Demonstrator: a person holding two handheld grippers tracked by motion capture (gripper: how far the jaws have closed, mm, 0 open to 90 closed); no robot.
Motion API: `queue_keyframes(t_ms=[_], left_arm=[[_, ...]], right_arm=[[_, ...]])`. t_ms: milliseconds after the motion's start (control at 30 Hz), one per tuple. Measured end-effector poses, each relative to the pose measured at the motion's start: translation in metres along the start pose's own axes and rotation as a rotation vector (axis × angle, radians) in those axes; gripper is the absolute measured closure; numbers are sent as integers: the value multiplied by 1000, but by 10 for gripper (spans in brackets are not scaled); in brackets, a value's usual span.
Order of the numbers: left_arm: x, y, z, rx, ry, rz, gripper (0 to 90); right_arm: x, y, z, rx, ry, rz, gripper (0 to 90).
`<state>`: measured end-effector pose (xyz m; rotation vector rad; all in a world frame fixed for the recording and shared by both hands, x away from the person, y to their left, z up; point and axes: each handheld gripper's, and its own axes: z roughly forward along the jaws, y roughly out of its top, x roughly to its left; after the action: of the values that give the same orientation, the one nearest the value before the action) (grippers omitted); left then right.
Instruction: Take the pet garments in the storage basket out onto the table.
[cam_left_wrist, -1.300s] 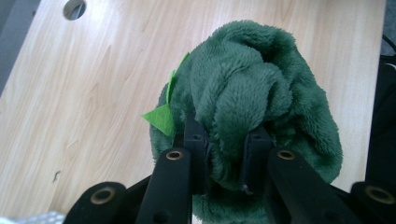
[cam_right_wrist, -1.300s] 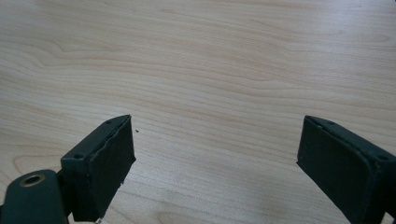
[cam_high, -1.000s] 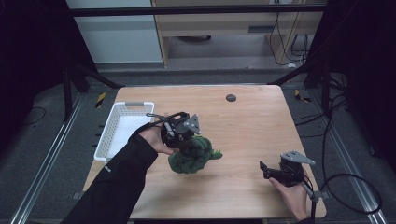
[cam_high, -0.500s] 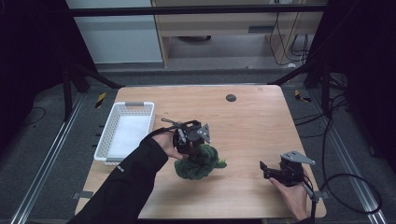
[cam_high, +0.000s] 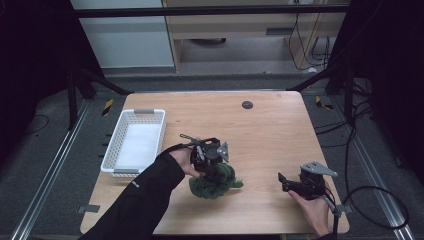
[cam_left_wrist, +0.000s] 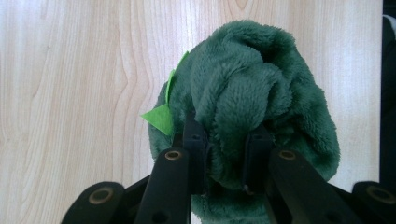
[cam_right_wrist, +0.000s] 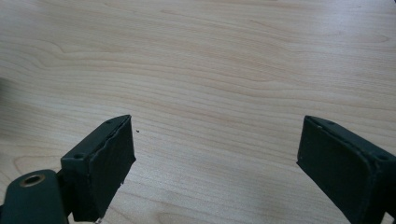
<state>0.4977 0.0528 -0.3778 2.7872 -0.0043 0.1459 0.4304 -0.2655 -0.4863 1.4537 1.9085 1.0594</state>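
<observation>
While the left gripper (cam_high: 216, 167) points down over the middle of the wooden table (cam_high: 270, 125), its two black jaws are pinched tight into a green plush toy (cam_high: 214, 182). In the left gripper view the fingers (cam_left_wrist: 194, 140) sink into the pile on either side of a bunched fold of the plush toy (cam_left_wrist: 252, 98), so the grip is firm and the fabric bulges between and above the pads. A small light-green felt leaf (cam_left_wrist: 159, 117) sticks out from the toy's side. In the high view the toy sits directly under the gripper, toward the near half of the table, its lower part at or very close to the wood; actual contact with the surface cannot be told.

The right gripper (cam_high: 286, 182) is held low near the table's near right corner, well apart from the toy. In the right gripper view its jaws stand wide apart with bare wood between them and nothing held; the fingers (cam_right_wrist: 112, 158) are clear of the surface grain.

A white mesh basket (cam_high: 112, 150) stands at the table's left edge, apart from the toy. A small dark round mark (cam_high: 247, 104) lies on the far side of the table.
</observation>
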Motion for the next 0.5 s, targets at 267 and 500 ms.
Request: queue_keyframes(t_ms=[267,500], left_arm=[[-2,-1,13,4,-14,-3,749],[-4,-4,22,11,-24,-8,737]], right_arm=[[0,0,0,3,3,4,109],[0,0,0,3,0,-1,109]])
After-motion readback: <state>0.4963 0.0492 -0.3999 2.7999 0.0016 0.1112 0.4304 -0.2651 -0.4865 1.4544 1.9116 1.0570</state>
